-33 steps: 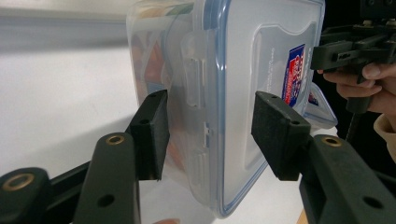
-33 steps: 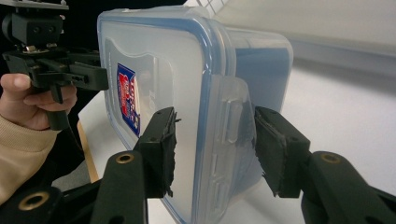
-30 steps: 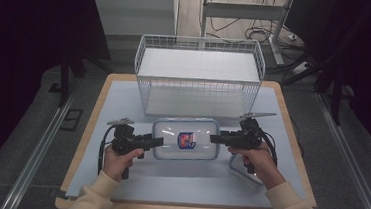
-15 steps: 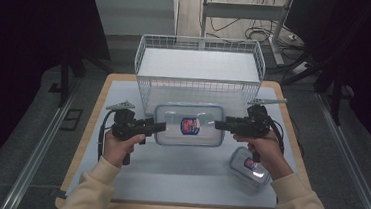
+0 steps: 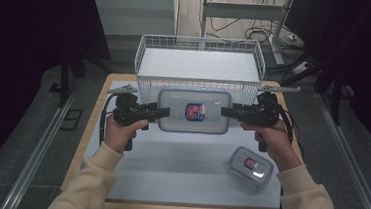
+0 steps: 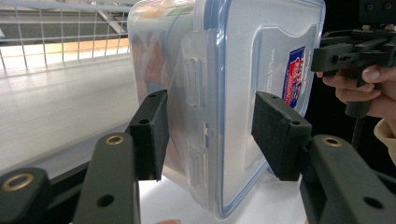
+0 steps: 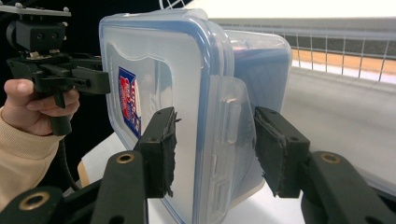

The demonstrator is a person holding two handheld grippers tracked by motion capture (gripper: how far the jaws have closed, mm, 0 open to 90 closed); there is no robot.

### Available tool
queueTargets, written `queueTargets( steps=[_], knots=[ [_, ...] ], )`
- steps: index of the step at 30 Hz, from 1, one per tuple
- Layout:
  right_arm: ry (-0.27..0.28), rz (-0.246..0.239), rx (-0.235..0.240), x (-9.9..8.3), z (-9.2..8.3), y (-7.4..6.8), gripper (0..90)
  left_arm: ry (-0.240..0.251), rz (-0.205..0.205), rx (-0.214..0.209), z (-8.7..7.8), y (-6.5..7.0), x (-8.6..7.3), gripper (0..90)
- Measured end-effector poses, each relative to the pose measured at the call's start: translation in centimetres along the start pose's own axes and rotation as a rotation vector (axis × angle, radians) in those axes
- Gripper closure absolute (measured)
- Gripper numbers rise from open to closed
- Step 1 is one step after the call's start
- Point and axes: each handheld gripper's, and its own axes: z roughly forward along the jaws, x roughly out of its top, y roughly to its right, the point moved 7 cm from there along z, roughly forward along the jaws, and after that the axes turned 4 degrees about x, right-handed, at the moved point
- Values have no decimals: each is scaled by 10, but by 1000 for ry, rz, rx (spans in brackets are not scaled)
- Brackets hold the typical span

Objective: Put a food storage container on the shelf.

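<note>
A large clear lidded container (image 5: 194,111) with a blue rim and a red-blue label hangs above the table, just in front of the wire basket (image 5: 201,43). My left gripper (image 5: 165,113) is shut on its left end and my right gripper (image 5: 224,111) on its right end. In the left gripper view the jaws of the left gripper (image 6: 208,107) clamp the container (image 6: 233,70) at its side latch, lid on one side and base on the other. The right gripper (image 7: 212,116) grips the container (image 7: 177,70) the same way at the opposite latch.
A small lidded container (image 5: 251,166) lies on the pale table (image 5: 169,163) near my right forearm. The white wire basket stands at the table's far edge, open on top. Dark floor and rails flank the table.
Both grippers have risen together with the large container and carried it toward the basket. The small container on the right, half hidden by my hand before, now lies in plain sight.
</note>
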Motion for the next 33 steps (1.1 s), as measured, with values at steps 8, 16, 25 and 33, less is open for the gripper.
queueTargets(
  steps=[8, 16, 25, 33],
  knots=[
    [21, -8, 9, 11, -4, 0, 503, 11, 13, -10, -1, 1, 13, 483],
    [35, -8, -2, 29, -6, 4, 505, 21, 19, -27, 4, -4, 32, 483],
    [62, -22, -12, 54, -9, 9, 504, 46, 48, -31, 8, -7, 59, 483],
    [76, -33, -18, 72, -8, 16, 504, 52, 57, -31, 13, -12, 75, 482]
  ],
)
